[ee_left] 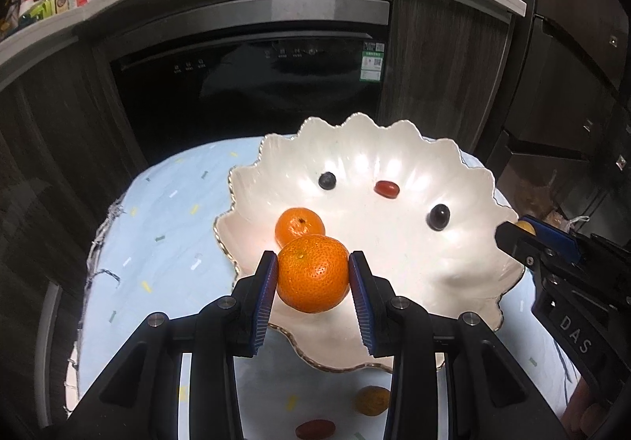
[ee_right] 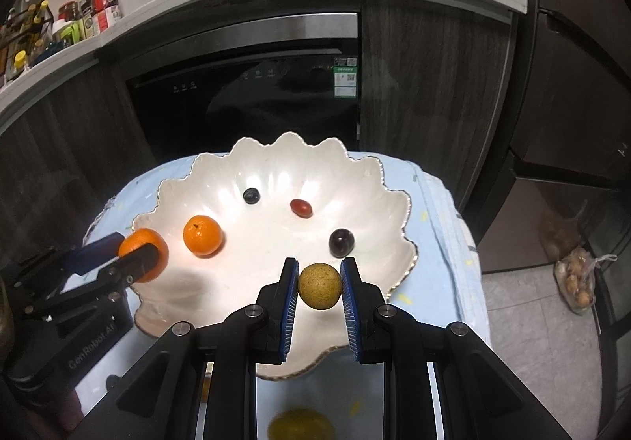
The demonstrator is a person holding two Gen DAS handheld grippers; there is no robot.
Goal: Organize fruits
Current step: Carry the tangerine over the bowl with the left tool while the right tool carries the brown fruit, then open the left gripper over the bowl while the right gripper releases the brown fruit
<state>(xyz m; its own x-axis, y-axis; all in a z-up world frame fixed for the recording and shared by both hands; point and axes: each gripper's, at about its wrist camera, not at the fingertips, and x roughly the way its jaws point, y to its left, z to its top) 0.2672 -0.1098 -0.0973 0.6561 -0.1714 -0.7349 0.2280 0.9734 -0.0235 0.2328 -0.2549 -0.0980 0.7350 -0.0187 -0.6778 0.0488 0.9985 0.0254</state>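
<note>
From the left wrist camera, we have the left gripper [ee_left: 312, 278] closed on a mandarin [ee_left: 313, 273], its blue pads pressing both sides of the fruit, which hangs over the near rim of the scalloped white bowl [ee_left: 465, 274]. We judge the main risk here to be the drop: released this close to the rim, the round fruit could roll out onto the pale blue cloth [ee_left: 169, 211], or knock the second mandarin [ee_left: 299, 226] lying just behind it. Besides that mandarin, the bowl holds a blueberry [ee_left: 327, 180], a small red fruit [ee_left: 387, 189] and a dark grape [ee_left: 439, 216], all well apart. A brownish fruit [ee_left: 372, 399] and a red one [ee_left: 315, 429] lie on the cloth outside the bowl.

From the right wrist camera, we see the right gripper [ee_right: 319, 284] clamped narrowly on a small yellowish round fruit [ee_right: 319, 285] above the bowl's near part, just beside the grape. Let go carelessly, it could strike the grape or bounce over the edge. A blurred yellow-green fruit [ee_right: 301, 425] waits on the cloth below.
</note>
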